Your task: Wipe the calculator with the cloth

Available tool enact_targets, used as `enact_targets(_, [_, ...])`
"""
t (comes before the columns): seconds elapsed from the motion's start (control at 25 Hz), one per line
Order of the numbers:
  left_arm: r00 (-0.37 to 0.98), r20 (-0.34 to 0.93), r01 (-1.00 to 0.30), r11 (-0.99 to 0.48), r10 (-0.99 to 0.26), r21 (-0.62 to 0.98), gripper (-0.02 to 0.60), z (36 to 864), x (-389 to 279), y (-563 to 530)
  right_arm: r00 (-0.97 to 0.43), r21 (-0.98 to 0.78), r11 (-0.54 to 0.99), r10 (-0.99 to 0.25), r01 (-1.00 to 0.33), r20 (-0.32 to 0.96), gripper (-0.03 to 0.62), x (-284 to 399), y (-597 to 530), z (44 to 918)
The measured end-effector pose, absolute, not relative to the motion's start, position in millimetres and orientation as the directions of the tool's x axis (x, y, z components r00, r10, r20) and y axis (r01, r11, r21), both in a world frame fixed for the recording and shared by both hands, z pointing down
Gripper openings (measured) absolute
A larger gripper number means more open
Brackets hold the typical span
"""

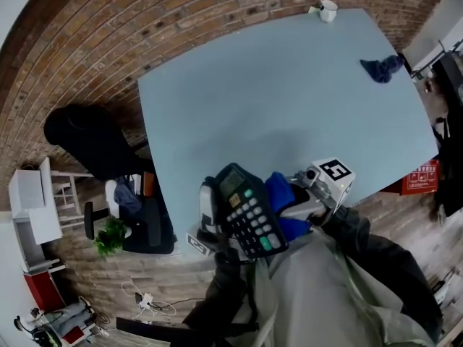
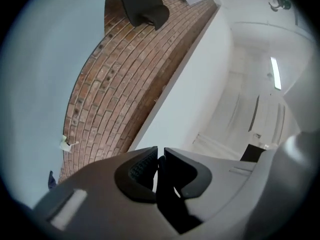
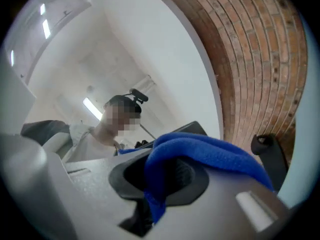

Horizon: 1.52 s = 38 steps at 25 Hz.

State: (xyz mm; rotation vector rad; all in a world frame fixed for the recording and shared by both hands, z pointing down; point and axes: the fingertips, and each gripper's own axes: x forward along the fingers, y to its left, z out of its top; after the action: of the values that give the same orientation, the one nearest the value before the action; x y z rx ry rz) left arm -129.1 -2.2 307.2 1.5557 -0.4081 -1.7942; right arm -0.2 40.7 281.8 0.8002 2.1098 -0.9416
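Note:
In the head view, a black calculator [image 1: 244, 214] with white and green keys is held up, tilted, over the near edge of the light blue table [image 1: 275, 100]. My left gripper [image 1: 214, 219] is shut on its left edge. In the left gripper view, the calculator's thin dark edge [image 2: 167, 204] sits between the nearly closed pads of that gripper [image 2: 159, 165]. A bright blue cloth [image 1: 281, 194] touches the calculator's right side. My right gripper [image 1: 295, 210] is shut on it. In the right gripper view, the cloth [image 3: 205, 151] drapes over the gripper [image 3: 165, 178] and hides most of its pads.
A white cup [image 1: 327, 10] stands at the table's far edge. A second, dark blue cloth [image 1: 381, 68] lies at the far right. A black chair [image 1: 90, 139] and a potted plant [image 1: 110, 237] stand on the brick floor at the left. A person's torso [image 3: 85, 141] shows behind the right gripper.

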Motion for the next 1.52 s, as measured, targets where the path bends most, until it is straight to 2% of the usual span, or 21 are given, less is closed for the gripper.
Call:
enact_targets(0.12, [-0.028,-0.689,0.313,-0.661,-0.724,0.682,0.046,315,-129,-5,-0.646,-0.418,0.636,0.17,0.649,-0.744,0.055,-4,12,286])
enact_targets(0.28, [0.0,-0.659,0.263,-0.636,-0.752,0.726,0.049,319,-134,-6,-0.678,-0.428,0.584,0.313,0.689,-0.665,0.057,-17,54,280])
enact_targets(0.36, [0.015,-0.659,0.246,-0.636,-0.752,0.732,0.049,316,-136,-6,-0.692,-0.433,0.586,0.336,0.685,-0.639,0.055,-21,70,279])
enact_targets(0.56, [0.034,-0.646,0.189,-0.629,-0.763,0.754,0.046,317,-138,-5,-0.744,-0.481,0.7,0.108,0.528,-0.659,0.057,-6,14,288])
enact_targets(0.64, [0.047,-0.624,0.154,-0.611,-0.78,0.776,0.046,322,-141,-5,-0.758,-0.497,0.708,0.084,0.502,-0.646,0.057,-2,5,286])
enact_targets(0.72, [0.06,-0.61,0.124,-0.6,-0.79,0.79,0.048,324,-143,-5,-0.768,-0.493,0.695,0.133,0.523,-0.627,0.057,-3,17,288])
enact_targets(0.84, [0.073,-0.613,0.117,-0.604,-0.786,0.788,0.048,321,-141,-7,-0.753,-0.488,0.618,0.281,0.616,-0.595,0.057,-12,59,294])
enact_targets(0.92, [0.087,-0.629,0.144,-0.616,-0.772,0.775,0.048,316,-136,-8,-0.743,-0.486,0.601,0.302,0.634,-0.597,0.057,-16,72,295])
enact_targets(1.08, [0.109,-0.632,0.137,-0.618,-0.767,0.774,0.046,314,-131,-7,-0.77,-0.487,0.72,0.103,0.494,-0.629,0.057,1,23,295])
enact_targets(1.16, [0.117,-0.597,0.084,-0.591,-0.794,0.802,0.046,321,-136,-7,-0.812,-0.455,0.813,0.039,0.365,-0.582,0.057,14,2,286])
enact_targets(1.24, [0.161,-0.546,-0.029,-0.557,-0.822,0.83,0.046,327,-138,-8,-0.878,-0.335,0.921,0.016,0.2,-0.478,0.057,22,-5,271])
enact_targets(1.32, [0.228,-0.478,-0.191,-0.52,-0.849,0.833,0.046,330,-134,-8,-0.949,-0.153,0.981,0.066,0.118,-0.309,0.057,12,13,257])
enact_targets(1.36, [0.255,-0.441,-0.267,-0.501,-0.861,0.824,0.046,333,-131,-9,-0.976,-0.052,0.99,0.118,0.129,-0.185,0.057,1,29,259])
enact_targets(1.44, [0.283,-0.387,-0.358,-0.471,-0.878,0.806,0.048,342,-126,-11,-0.971,0.139,0.968,0.19,0.21,0.148,0.057,-25,62,287])
enact_targets(1.52, [0.3,-0.362,-0.385,-0.459,-0.883,0.8,0.05,349,-117,-15,-0.881,0.29,0.908,0.15,0.303,0.449,0.06,-39,80,331])
